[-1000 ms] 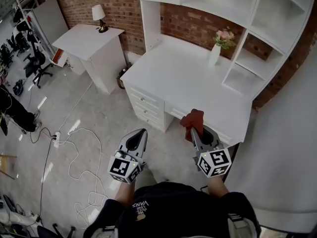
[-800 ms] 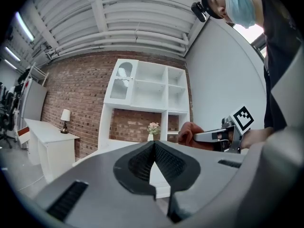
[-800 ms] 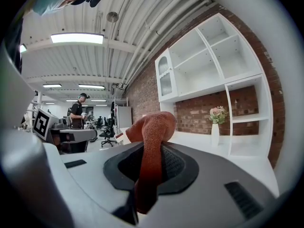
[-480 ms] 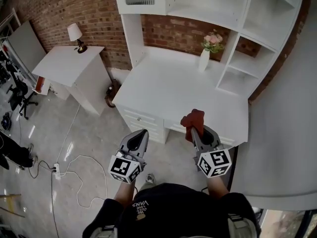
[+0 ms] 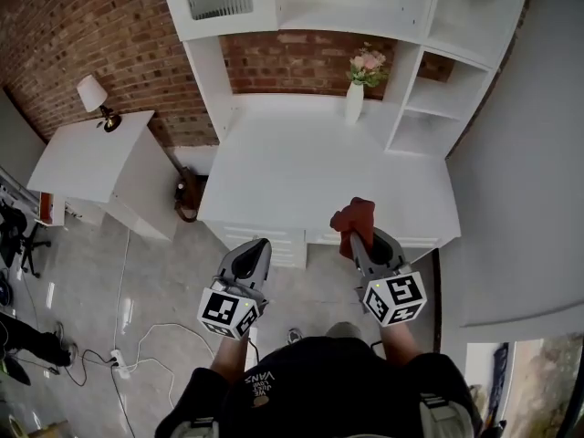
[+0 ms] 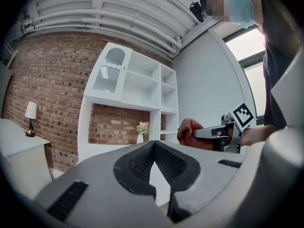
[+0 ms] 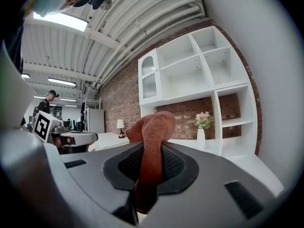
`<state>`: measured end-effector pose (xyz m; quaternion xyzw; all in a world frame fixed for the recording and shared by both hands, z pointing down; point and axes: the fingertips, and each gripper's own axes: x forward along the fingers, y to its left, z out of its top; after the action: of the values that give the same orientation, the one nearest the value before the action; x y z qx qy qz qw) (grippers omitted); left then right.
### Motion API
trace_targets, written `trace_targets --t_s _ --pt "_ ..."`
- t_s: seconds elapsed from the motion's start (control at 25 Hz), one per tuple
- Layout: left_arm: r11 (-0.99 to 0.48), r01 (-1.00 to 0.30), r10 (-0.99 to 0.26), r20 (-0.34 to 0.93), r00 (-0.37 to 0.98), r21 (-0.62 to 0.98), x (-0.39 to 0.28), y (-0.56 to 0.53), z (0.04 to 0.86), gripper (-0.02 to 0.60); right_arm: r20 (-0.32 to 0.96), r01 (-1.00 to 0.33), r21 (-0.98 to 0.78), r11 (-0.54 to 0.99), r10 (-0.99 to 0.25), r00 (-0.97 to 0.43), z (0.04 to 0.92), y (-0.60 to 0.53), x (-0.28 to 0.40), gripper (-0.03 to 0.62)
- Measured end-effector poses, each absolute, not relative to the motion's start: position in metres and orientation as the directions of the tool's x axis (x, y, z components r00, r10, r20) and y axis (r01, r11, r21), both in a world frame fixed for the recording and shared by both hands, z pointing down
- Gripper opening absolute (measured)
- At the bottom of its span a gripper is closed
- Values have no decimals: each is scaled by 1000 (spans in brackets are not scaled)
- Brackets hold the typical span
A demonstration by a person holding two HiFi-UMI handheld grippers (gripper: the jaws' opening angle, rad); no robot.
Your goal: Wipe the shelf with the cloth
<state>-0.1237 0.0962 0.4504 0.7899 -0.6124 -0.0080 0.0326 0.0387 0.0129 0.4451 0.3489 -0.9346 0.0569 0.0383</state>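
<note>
1. Brick wall [image 5: 82,26] backs a white desk [image 5: 292,167] that carries a white shelf unit [image 5: 415,108] along its rear and right edges.
2. At the desk's rear edge, just left of the unit's right-hand compartments, a white vase [image 5: 354,104] stands upright with pink flowers [image 5: 367,62] in it.
3. Left of the desk, well apart from it, I see a white side table [image 5: 87,158] with a small lamp [image 5: 94,99] near its rear edge. A white cable [image 5: 137,349] loops on the grey floor below.
4. The right gripper [image 5: 358,243] is clenched on the red cloth [image 5: 354,219]. In the right gripper view the cloth [image 7: 151,137] runs up between the two jaws and bunches above their tips.
5. From the head view the cloth sits over the desk's front edge, toward the front right corner. I cannot tell whether it touches the desk.
6. The left gripper [image 5: 255,247] hangs in front of the desk's front edge, above the floor, beside the right one. Its own view shows the jaws pressed together at the tips, with nothing between them.
7. Both grippers point toward the desk and shelf unit.
</note>
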Motion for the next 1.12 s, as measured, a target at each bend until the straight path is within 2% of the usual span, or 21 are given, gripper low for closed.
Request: trace_targets --t_s 0.32,1.12 --pt "-307 -946 -949 44 313 103 -131 53 464 6 140 -704 -69 707 -692 -709 449 -19 35 57" --pt "-296 -953 -955 9 297 58 -100 -128 452 6 96 -655 -36 755 -649 -754 444 -198 49 57"
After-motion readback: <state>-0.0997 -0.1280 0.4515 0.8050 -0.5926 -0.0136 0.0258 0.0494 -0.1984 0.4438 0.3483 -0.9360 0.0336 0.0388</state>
